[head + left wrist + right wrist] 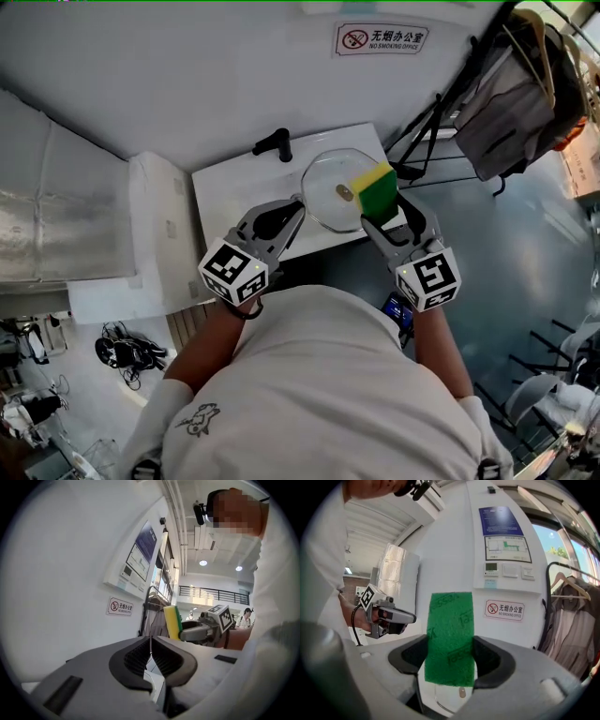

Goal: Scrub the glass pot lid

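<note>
The round glass pot lid (330, 178) is over the white table (230, 192), its metal knob (344, 192) near the middle. My left gripper (297, 203) is shut on the lid's left rim; in the left gripper view the thin edge (151, 645) runs between the nearly closed jaws (151, 660). My right gripper (380, 225) is shut on a yellow-and-green sponge (375, 187), which lies against the lid's right part. In the right gripper view the green scouring face (450, 637) stands upright between the jaws (450, 660), with the lid (440, 701) below it.
A black handle-like object (275, 142) lies at the table's back edge. A coat rack with hanging clothes (511, 103) stands to the right, a white cabinet (155, 234) and a silver duct (56, 216) to the left. A no-smoking sign (382, 38) is on the wall.
</note>
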`<state>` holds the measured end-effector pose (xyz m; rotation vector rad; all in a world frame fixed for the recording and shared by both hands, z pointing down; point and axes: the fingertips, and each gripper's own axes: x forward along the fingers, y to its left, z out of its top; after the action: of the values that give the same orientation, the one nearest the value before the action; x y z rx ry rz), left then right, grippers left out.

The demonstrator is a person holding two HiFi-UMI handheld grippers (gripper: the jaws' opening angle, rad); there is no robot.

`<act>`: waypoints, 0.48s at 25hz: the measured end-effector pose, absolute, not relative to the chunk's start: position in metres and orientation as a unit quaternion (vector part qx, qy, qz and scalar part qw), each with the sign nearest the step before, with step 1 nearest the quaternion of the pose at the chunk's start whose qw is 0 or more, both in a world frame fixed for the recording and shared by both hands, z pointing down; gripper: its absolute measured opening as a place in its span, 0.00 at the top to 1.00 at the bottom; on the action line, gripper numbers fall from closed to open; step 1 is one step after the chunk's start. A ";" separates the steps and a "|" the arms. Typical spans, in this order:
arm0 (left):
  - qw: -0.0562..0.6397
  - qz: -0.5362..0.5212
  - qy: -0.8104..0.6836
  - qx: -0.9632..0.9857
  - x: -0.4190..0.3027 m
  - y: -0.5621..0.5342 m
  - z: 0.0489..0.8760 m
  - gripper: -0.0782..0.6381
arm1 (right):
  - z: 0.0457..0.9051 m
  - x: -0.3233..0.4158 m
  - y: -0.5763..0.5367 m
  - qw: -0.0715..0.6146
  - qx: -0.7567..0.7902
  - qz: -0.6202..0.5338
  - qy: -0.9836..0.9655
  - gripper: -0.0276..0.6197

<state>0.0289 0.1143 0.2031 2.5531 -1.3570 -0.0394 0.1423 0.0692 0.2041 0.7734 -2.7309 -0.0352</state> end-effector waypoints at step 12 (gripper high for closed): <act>0.119 0.003 -0.484 0.867 0.172 0.199 0.195 0.89 | 0.221 0.281 0.150 0.124 0.211 -0.022 -0.969 0.50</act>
<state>0.1719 0.1989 0.1947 2.5353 -1.4143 0.0091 0.2812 0.1501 0.2206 0.6166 -2.8265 -0.0649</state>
